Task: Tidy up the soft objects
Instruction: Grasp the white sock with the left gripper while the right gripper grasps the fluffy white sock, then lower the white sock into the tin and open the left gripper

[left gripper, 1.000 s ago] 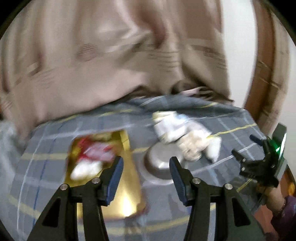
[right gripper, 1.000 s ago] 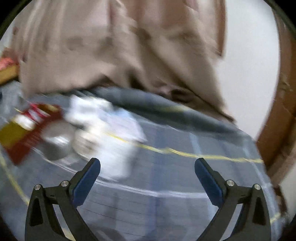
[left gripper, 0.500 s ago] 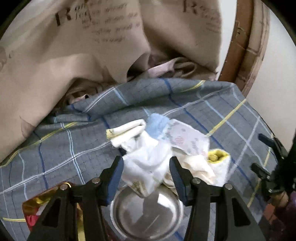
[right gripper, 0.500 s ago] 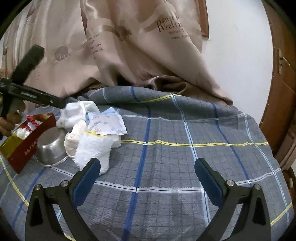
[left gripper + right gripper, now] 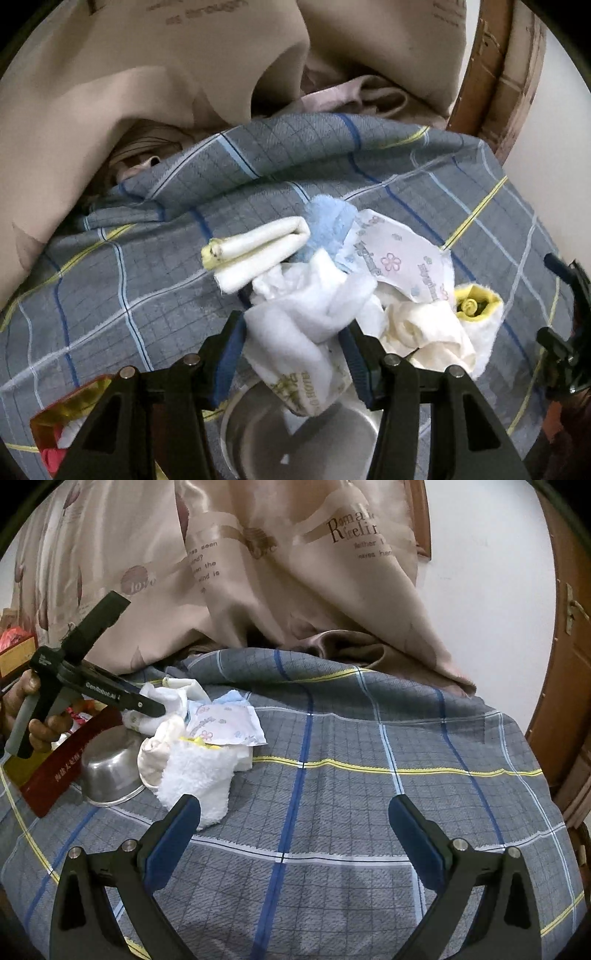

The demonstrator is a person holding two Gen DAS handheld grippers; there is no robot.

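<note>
A heap of soft things lies on the grey plaid cloth: a white sock, a folded white cloth with a yellow edge, a blue fluffy cloth, a flower-print packet, a cream cloth and a fluffy white towel. My left gripper is open, its fingers either side of the white sock above the steel bowl. It also shows in the right wrist view. My right gripper is open wide and empty over bare cloth.
A red and gold box holding small items stands left of the steel bowl. Beige curtains hang behind the table. A wooden door frame stands at the right. The cloth drops off at the table's edges.
My left gripper has moved forward and down onto the heap, so the white sock now sits between its fingers. The right gripper has held nearly still.
</note>
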